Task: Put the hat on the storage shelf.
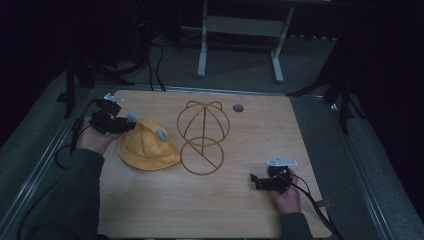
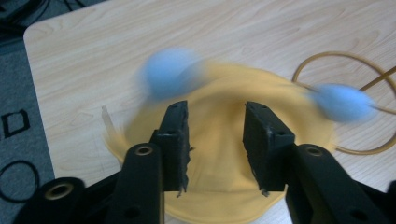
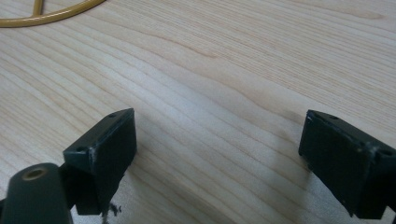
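1. Light wooden worktop [image 1: 210,200].
2. Yellow fabric hat [image 1: 147,146] with blue pompoms, lying left of centre, beside gold wire hat stand [image 1: 202,137].
3. Left tongs [image 2: 215,135]: apart, over hat's crown, gripping nothing.
4. Right tongs [image 3: 217,161]: wide apart above bare wood.

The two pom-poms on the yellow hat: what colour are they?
Light blue. The pom-poms on the yellow hat show largest, though blurred, in the left gripper view.

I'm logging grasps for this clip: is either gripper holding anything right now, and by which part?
Nothing is held. The left gripper hangs open over the yellow hat; the right gripper is open over bare table.
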